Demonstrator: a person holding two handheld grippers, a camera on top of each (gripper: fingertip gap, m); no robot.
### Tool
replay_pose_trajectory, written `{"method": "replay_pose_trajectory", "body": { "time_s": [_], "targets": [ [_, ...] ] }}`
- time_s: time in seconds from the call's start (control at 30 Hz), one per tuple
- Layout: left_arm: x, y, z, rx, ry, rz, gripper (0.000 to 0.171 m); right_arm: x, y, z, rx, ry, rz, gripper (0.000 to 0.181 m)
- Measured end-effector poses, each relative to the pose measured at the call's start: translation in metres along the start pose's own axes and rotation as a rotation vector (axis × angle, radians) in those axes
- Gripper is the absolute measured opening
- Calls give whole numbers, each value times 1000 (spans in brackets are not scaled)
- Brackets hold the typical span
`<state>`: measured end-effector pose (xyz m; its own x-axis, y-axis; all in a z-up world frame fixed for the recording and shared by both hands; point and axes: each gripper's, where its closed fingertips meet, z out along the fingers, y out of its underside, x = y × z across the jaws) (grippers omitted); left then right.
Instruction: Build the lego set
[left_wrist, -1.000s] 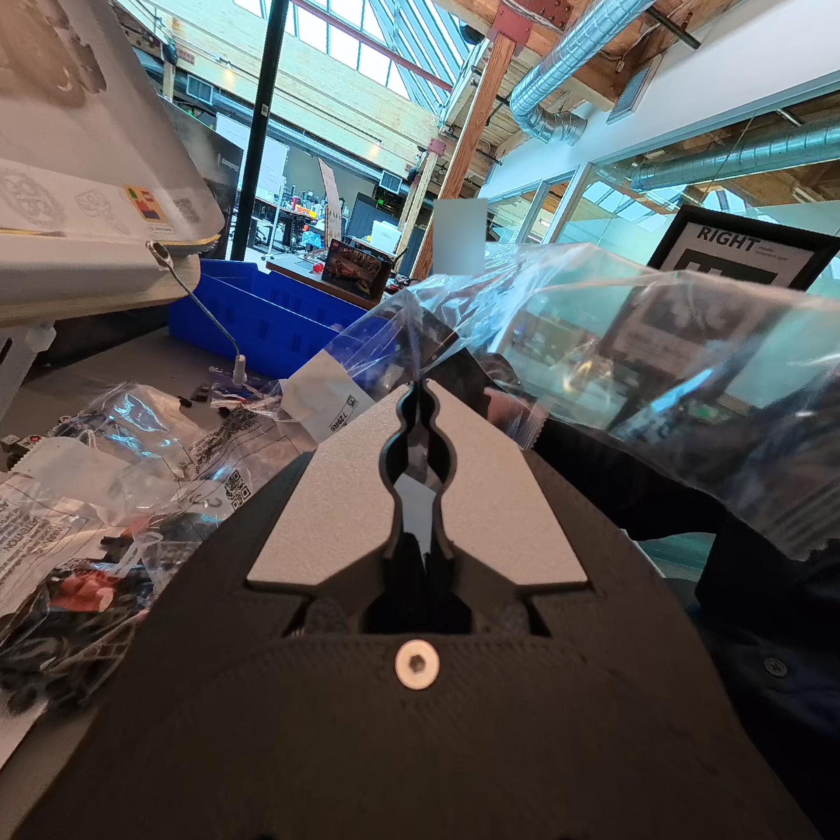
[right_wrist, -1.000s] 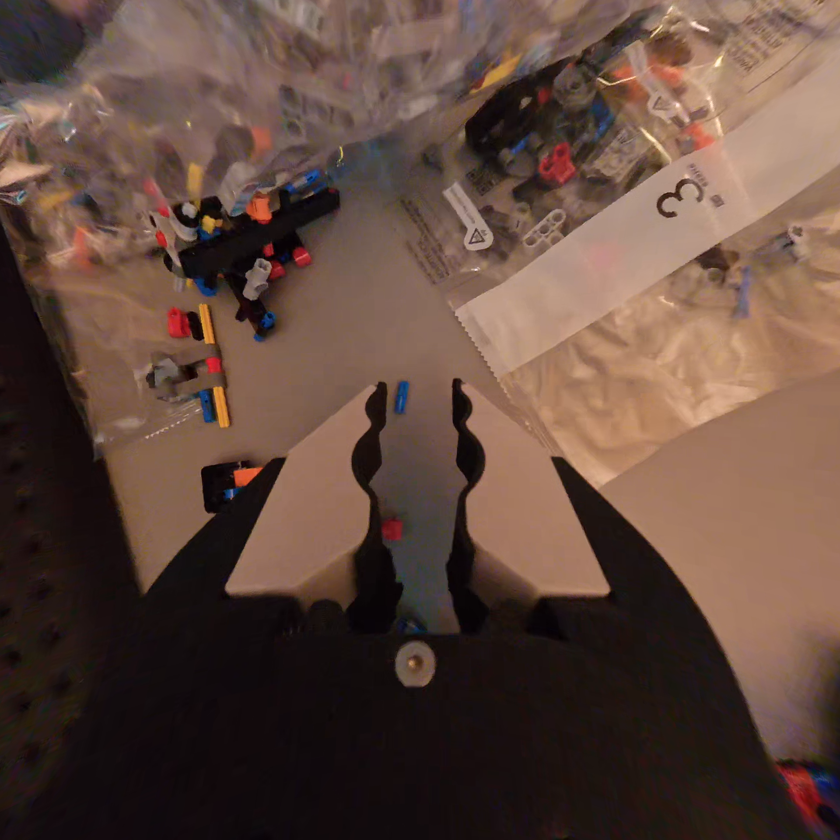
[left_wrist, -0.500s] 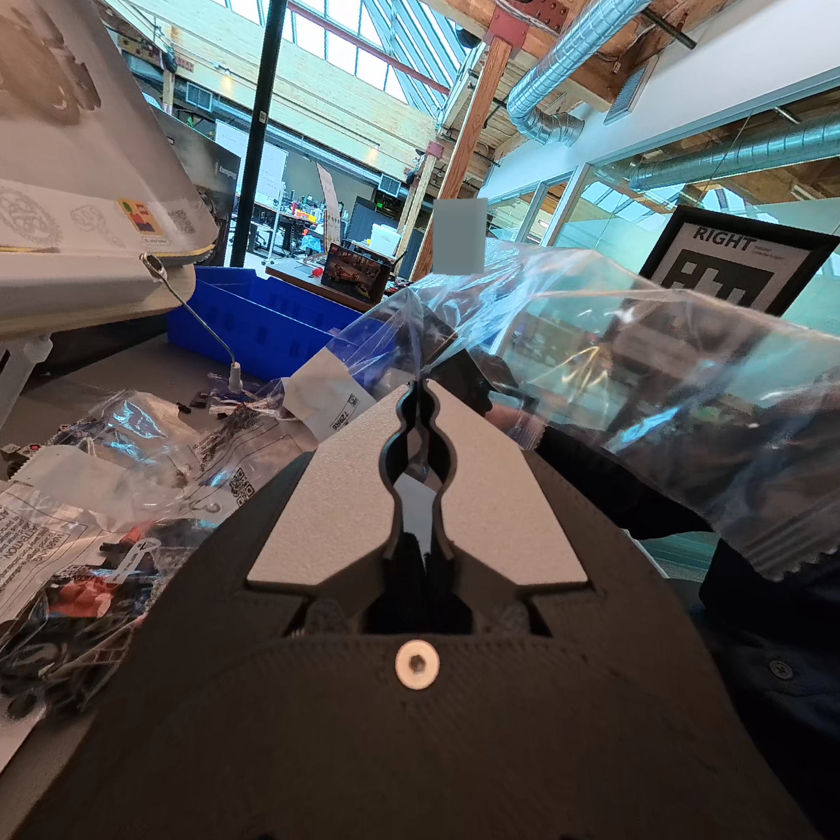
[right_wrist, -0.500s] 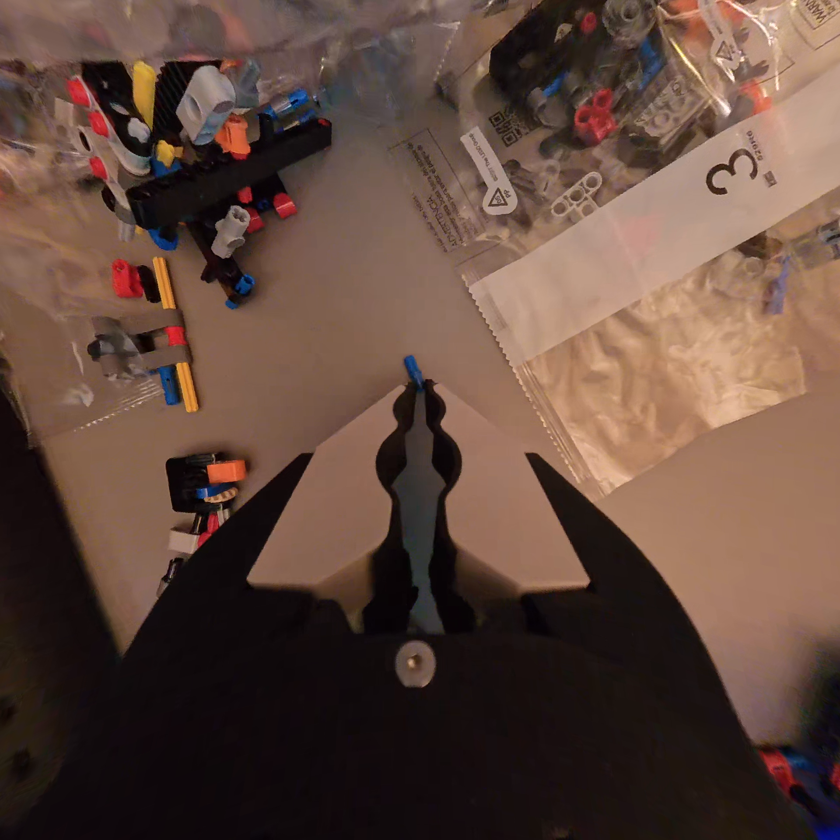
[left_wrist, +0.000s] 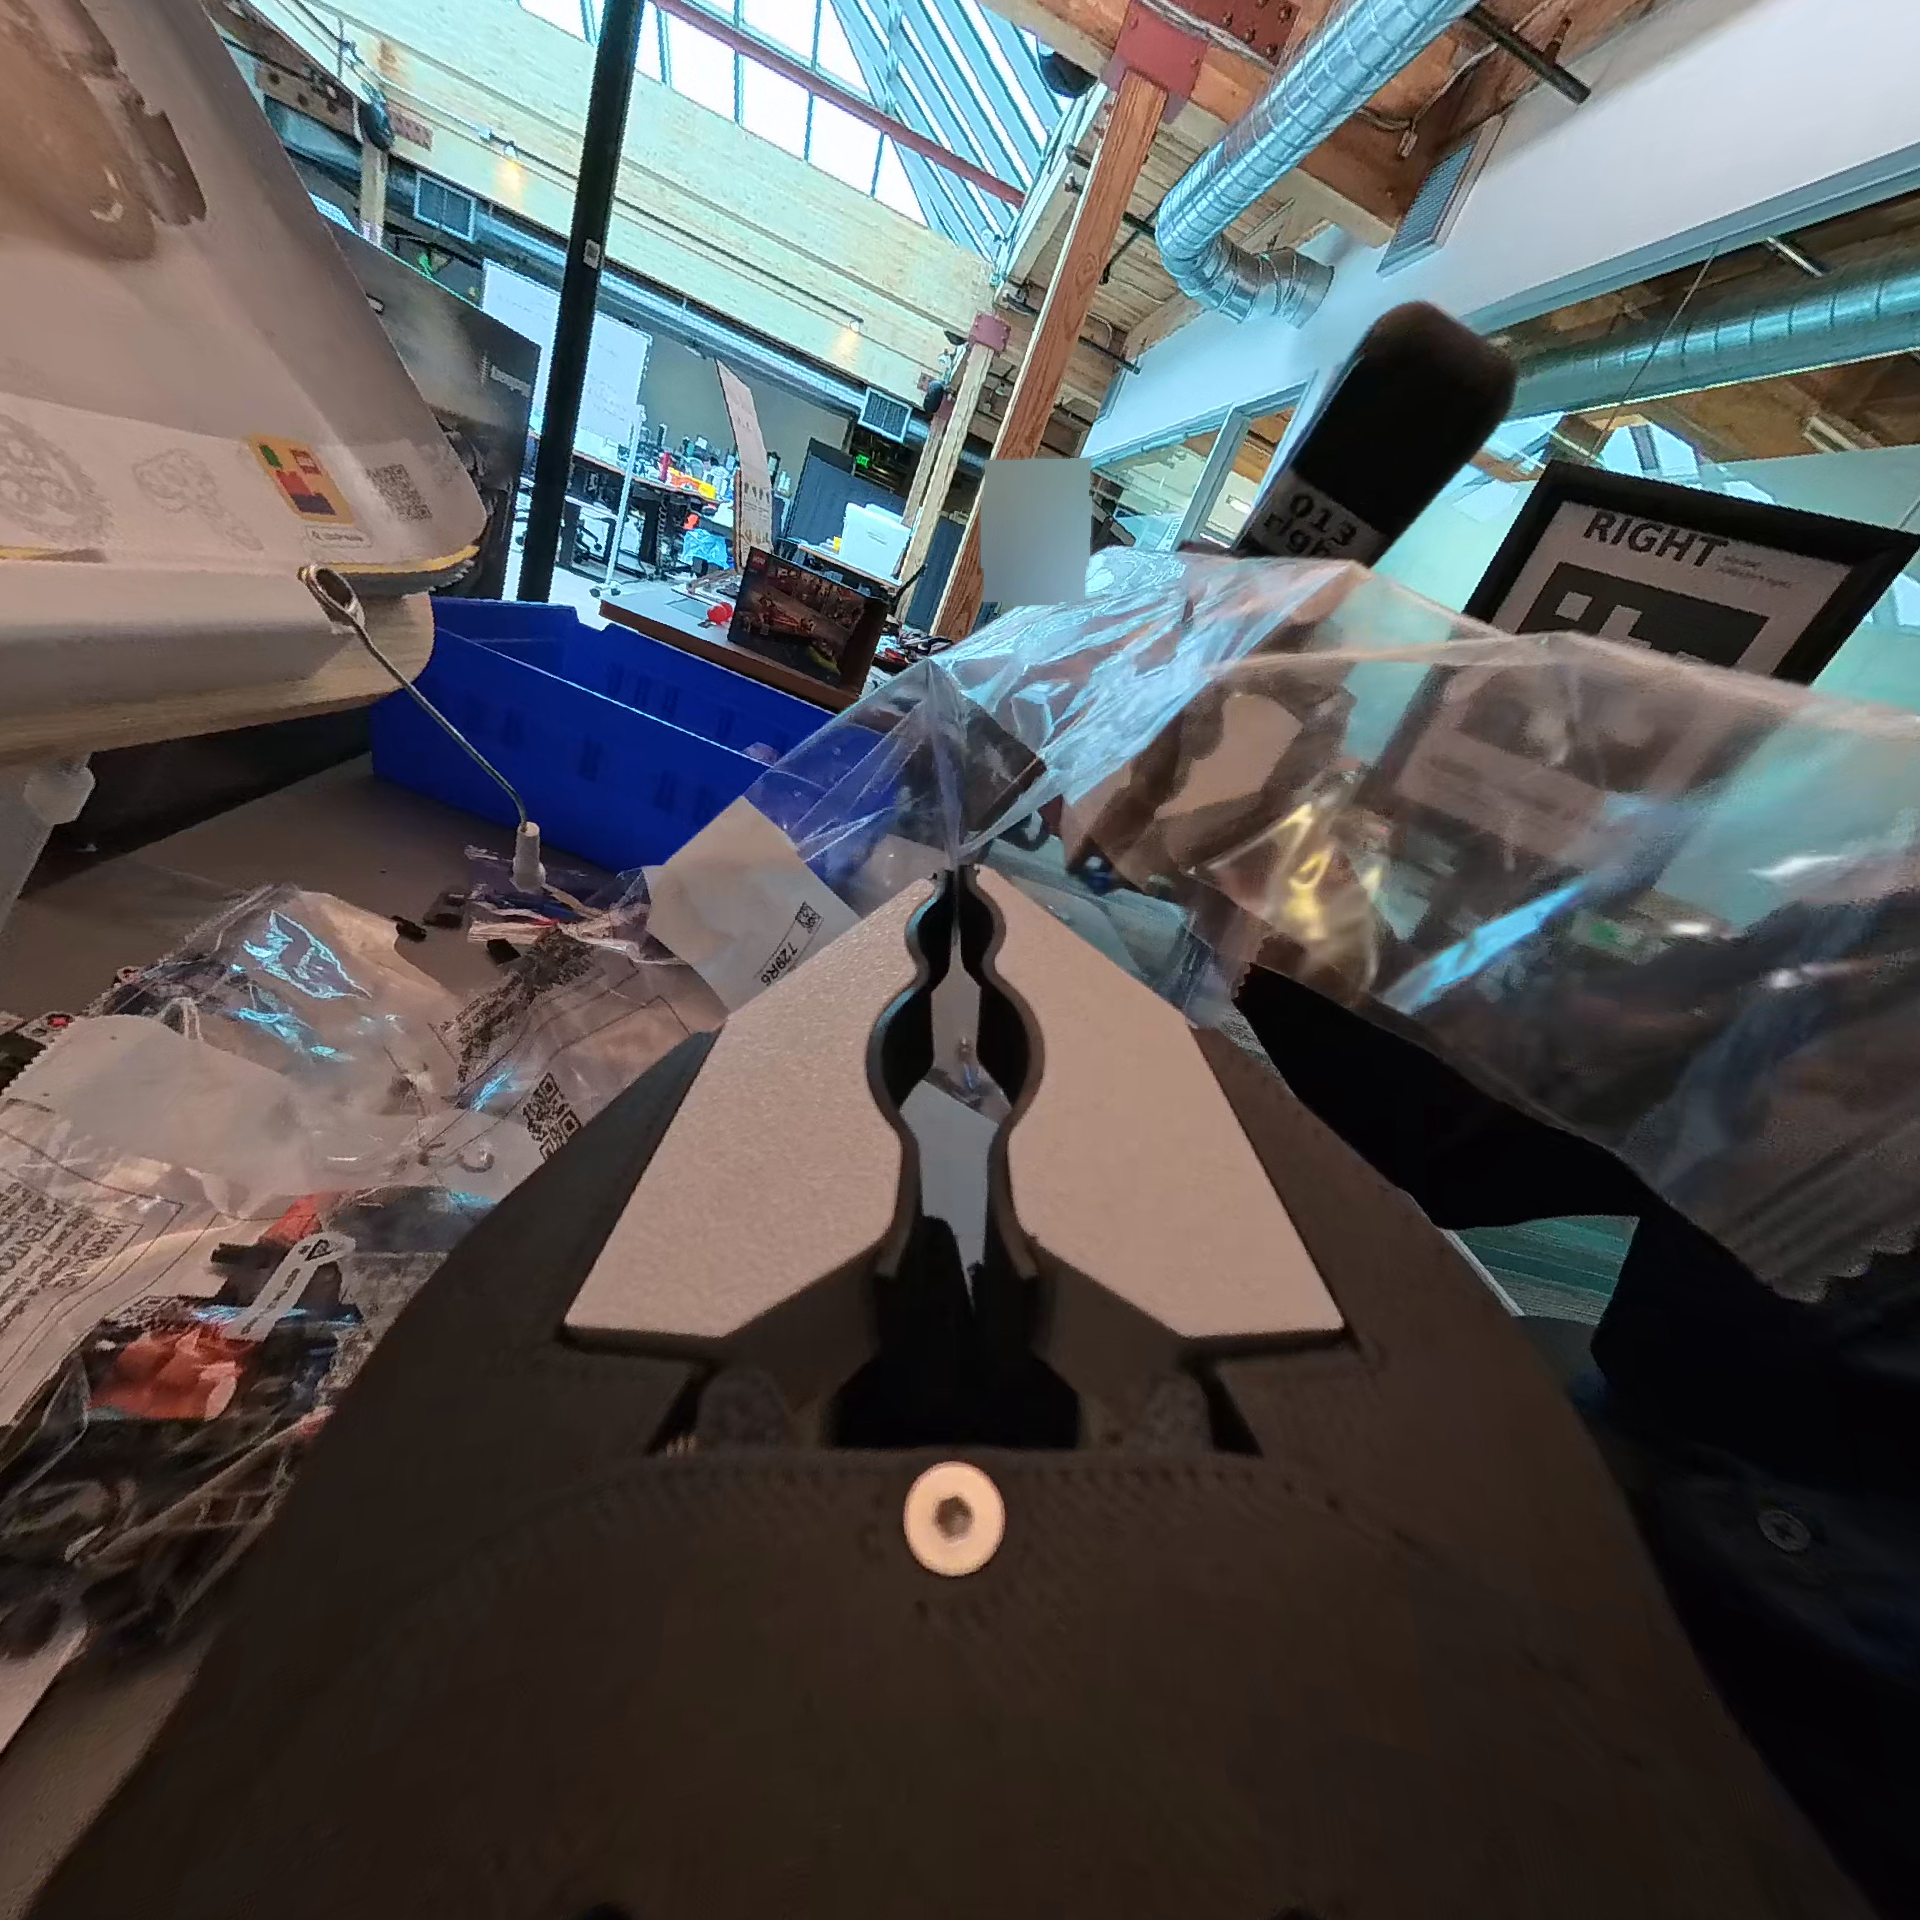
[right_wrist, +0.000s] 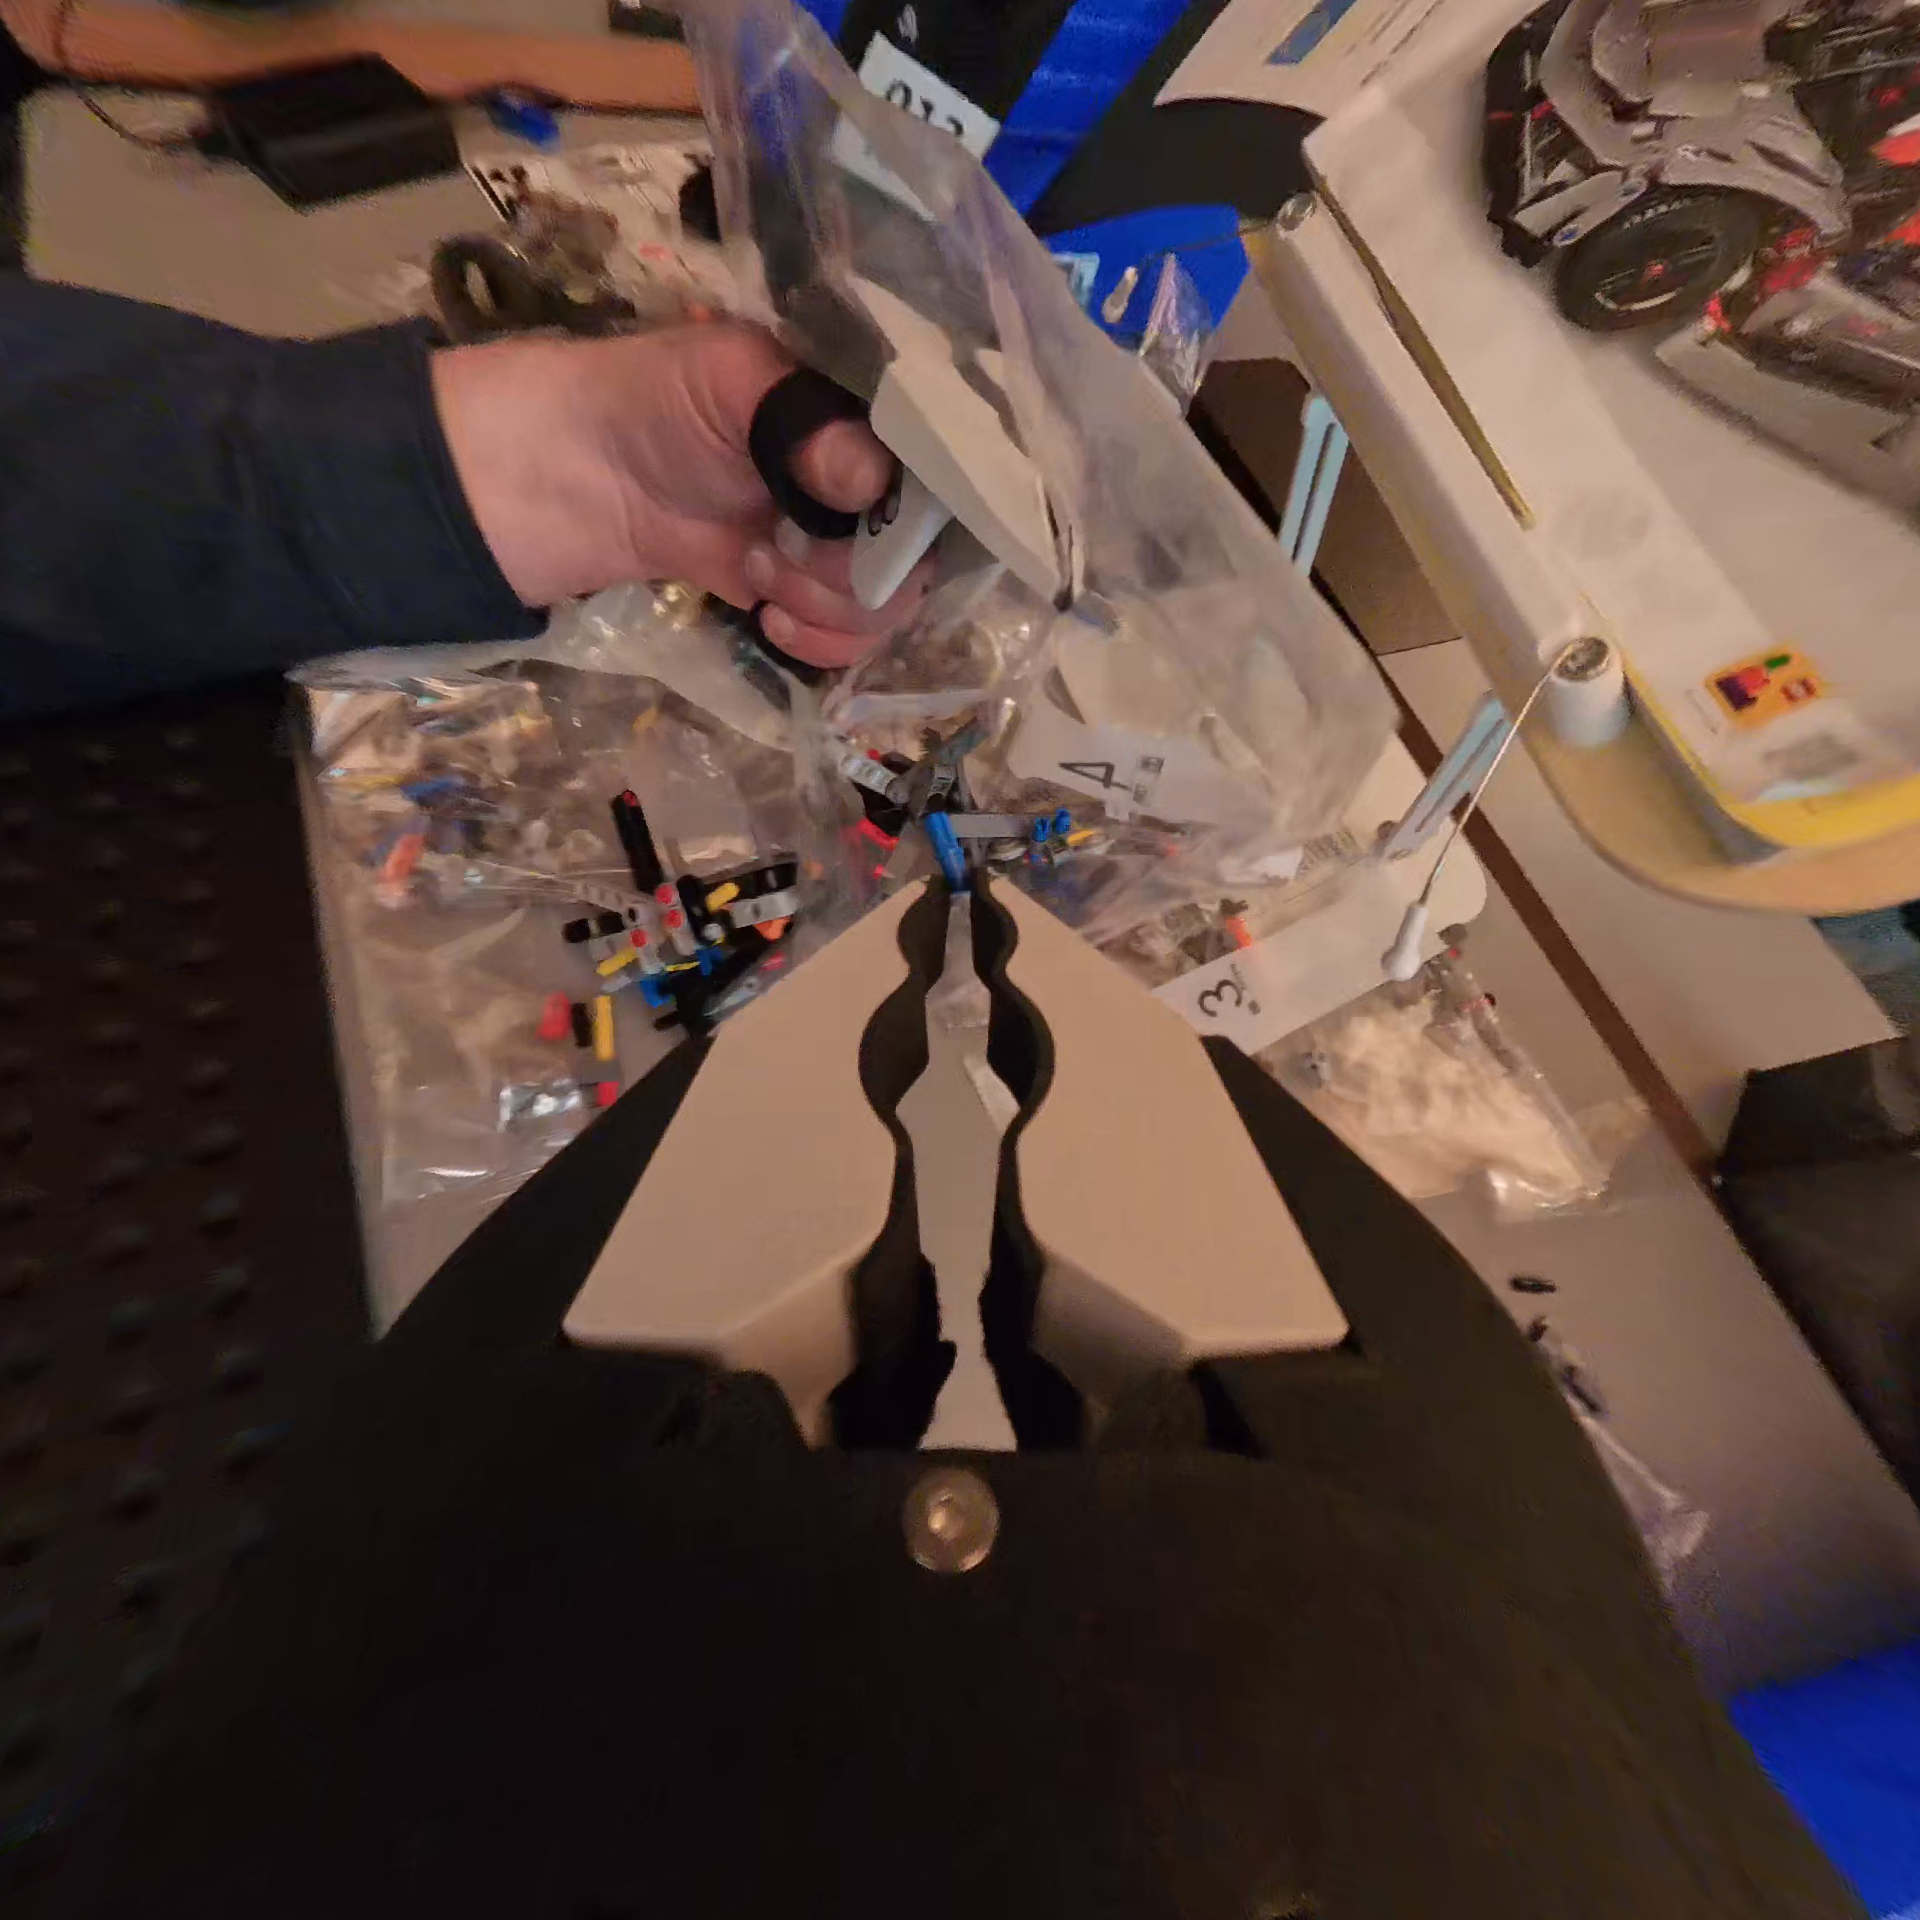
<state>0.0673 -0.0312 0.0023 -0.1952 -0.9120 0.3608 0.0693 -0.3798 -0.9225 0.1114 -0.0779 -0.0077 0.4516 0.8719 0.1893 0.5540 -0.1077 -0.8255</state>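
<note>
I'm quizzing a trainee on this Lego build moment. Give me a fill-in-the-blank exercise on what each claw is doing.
1. The right claw is shut on a small ____ pin.
2. The left claw pinches a clear plastic ____ and holds it up off the table.
3. The long storage bin behind the left claw is ____ in colour.

Missing words: blue; bag; blue
</note>
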Motion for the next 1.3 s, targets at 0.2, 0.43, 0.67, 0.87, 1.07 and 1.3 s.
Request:
{"method": "replay_pose_trajectory", "body": {
  "time_s": [0.2, 0.43, 0.67, 0.87, 1.07, 1.3],
  "targets": [
    [0, -1, -2, 2, -2, 2, 0, 8, -14, 30, -14, 28, -34, 2],
    [-2, 0, -2, -5, -6, 1, 0, 15, -3, 20, -38, 85, -16, 23],
    [-2, 1, 0, -6, -5, -4, 0, 13, 81, -41, -172, 86, 160, 27],
    [0, 8, 6, -33, -2, -3, 0, 6, 177, -49, -381, 86, 386, 37],
    [-2, 8, 4, -29, -5, -6, 0, 1, 229, -37, -528, 79, 458, 46],
    [-4, 8, 4, -31, -8, -10, 0, 4, 230, -36, -482, 101, 493, 27]
  ]
}}
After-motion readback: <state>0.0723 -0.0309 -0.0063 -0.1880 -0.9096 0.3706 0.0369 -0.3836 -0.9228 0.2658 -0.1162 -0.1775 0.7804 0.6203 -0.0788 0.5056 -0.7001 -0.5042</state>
